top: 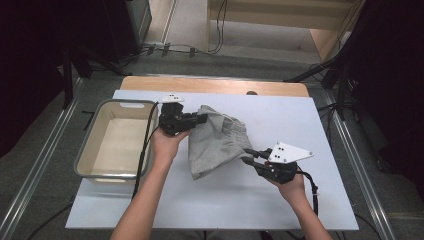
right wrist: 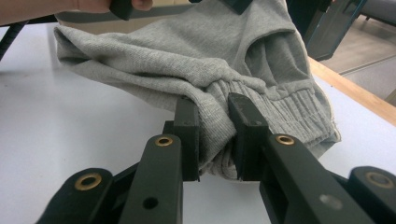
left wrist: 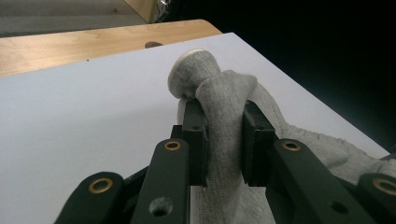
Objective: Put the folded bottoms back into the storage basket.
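both grippers are clamped on the same grey garment (top: 216, 140), which lies bunched on the white board (top: 280, 200) just to the right of the tray (top: 88, 150). left gripper (top: 201, 119), nearest the tray's far right corner, pinches a bundled fold of the cloth between its black jaws; in the left gripper view a rounded knot of the fabric (left wrist: 194, 70) bulges out beyond the jaw tips and the rest of the garment (left wrist: 322, 149) trails away over the board (left wrist: 93, 121). right gripper (top: 248, 155), well apart from the tray on the far side of the garment, grips the cloth at its ribbed, gathered hem; the right gripper view shows that ribbing (right wrist: 280, 105) squeezed between the two jaws, with the loose body of the garment (right wrist: 187, 42) heaped behind it. the cloth hangs stretched between the two grips, its lower corner touching the board. the tray is pale inside with a grey rim and stands on the board's left edge. a strip of wooden tabletop (top: 215, 84) shows beyond the board, behind tray and garment.
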The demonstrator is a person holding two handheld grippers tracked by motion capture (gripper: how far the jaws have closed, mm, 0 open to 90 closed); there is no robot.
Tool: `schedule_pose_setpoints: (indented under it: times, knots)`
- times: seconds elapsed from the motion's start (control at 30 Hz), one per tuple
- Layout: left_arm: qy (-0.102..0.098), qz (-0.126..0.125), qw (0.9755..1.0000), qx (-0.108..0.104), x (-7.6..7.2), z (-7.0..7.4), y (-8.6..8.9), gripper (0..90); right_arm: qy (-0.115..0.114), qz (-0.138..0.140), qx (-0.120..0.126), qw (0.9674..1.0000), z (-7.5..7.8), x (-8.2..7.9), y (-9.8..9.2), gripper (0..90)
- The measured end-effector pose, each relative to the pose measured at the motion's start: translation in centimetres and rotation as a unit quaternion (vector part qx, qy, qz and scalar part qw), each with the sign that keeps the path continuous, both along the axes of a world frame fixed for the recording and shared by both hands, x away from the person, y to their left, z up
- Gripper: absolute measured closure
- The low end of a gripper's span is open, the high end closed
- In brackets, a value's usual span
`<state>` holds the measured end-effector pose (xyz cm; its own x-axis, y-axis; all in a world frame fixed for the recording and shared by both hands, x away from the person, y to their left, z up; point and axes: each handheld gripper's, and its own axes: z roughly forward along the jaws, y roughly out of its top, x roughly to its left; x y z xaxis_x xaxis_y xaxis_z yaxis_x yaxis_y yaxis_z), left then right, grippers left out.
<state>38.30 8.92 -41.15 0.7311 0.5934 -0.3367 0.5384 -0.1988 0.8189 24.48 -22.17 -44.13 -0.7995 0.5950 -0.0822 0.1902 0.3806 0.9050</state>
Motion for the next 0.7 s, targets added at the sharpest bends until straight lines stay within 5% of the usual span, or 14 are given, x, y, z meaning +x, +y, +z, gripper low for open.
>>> schedule_pose_setpoints:
  times: [0.7]
  knots:
    - [-0.016,-0.008,0.9998,-0.002,-0.3,2.3,0.6,75.2,-0.016,0.009,0.019,0.9997,1.7,-0.3,0.3,72.5]
